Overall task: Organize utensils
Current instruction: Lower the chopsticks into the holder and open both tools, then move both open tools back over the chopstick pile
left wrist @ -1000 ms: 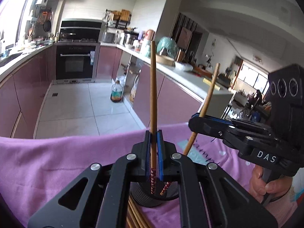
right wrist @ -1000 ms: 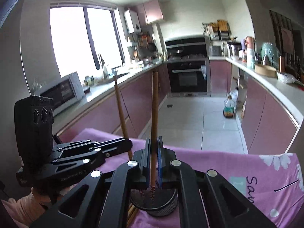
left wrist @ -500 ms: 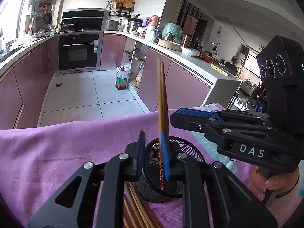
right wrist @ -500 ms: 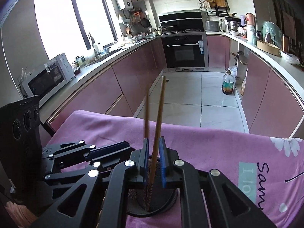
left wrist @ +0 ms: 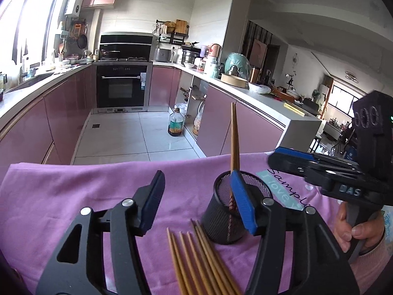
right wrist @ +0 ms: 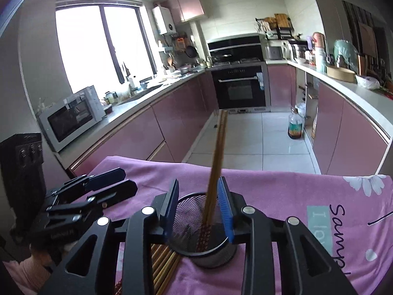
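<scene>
Chopsticks [right wrist: 216,162] stand in our mesh cup [left wrist: 222,221] on a purple cloth [left wrist: 73,191], pink kitchen cabinets [right wrist: 172,123] beyond; both grippers' jaws have just been opening, left gripper [left wrist: 196,201] spread on nothing, right gripper [right wrist: 199,206] loosely astride the chopsticks.

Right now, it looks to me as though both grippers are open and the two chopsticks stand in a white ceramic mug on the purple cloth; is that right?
Not quite: the holder is a black mesh cup, not a white ceramic mug, as the left wrist view shows. The rest holds: the two chopsticks stand in it on the purple cloth, and the left gripper and right gripper, whose jaws have just been opening, are both open.
</scene>
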`<state>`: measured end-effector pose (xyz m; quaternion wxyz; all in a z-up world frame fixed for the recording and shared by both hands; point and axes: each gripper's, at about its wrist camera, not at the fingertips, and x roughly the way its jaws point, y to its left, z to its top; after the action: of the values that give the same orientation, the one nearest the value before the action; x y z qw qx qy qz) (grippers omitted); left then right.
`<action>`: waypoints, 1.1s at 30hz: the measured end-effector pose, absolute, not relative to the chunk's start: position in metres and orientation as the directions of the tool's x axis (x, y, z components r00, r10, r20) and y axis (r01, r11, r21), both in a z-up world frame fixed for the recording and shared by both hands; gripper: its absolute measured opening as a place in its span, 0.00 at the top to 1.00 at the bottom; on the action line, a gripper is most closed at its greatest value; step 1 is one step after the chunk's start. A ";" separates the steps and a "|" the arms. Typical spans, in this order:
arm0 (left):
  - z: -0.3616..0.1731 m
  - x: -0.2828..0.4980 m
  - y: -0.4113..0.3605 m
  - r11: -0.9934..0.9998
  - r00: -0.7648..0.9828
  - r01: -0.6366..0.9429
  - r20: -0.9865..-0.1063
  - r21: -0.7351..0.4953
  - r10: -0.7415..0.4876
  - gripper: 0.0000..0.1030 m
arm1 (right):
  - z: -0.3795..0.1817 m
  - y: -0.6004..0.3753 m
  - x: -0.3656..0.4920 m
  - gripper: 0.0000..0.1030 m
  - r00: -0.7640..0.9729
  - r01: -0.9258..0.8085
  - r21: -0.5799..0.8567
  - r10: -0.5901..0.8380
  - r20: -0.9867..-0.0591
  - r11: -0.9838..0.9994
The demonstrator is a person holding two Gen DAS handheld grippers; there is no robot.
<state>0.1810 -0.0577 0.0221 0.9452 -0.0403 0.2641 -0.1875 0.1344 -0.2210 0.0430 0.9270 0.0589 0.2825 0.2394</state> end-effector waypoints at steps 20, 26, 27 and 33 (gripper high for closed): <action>-0.079 0.113 0.001 0.939 0.664 0.288 -0.668 -0.186 -0.336 0.48 | -0.068 -0.165 0.105 0.73 0.476 -0.437 0.316 0.514 -0.714 0.842; -0.083 0.113 -0.007 0.931 0.638 0.306 -0.683 -0.198 -0.355 0.49 | -0.077 -0.159 0.108 0.81 0.468 -0.410 0.312 0.491 -0.735 0.857; -0.083 0.113 -0.008 0.930 0.635 0.308 -0.685 -0.200 -0.358 0.49 | -0.078 -0.158 0.107 0.82 0.469 -0.411 0.312 0.492 -0.733 0.857; -0.088 0.115 -0.011 0.928 0.612 0.310 -0.704 -0.207 -0.361 0.51 | -0.079 -0.157 0.104 0.83 0.461 -0.411 0.320 0.497 -0.735 0.854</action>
<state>0.1150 -0.0106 -0.0877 0.8972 -0.0323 0.3989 -0.1870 0.1044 -0.1565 -0.0794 0.8534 0.0487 0.4456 0.2661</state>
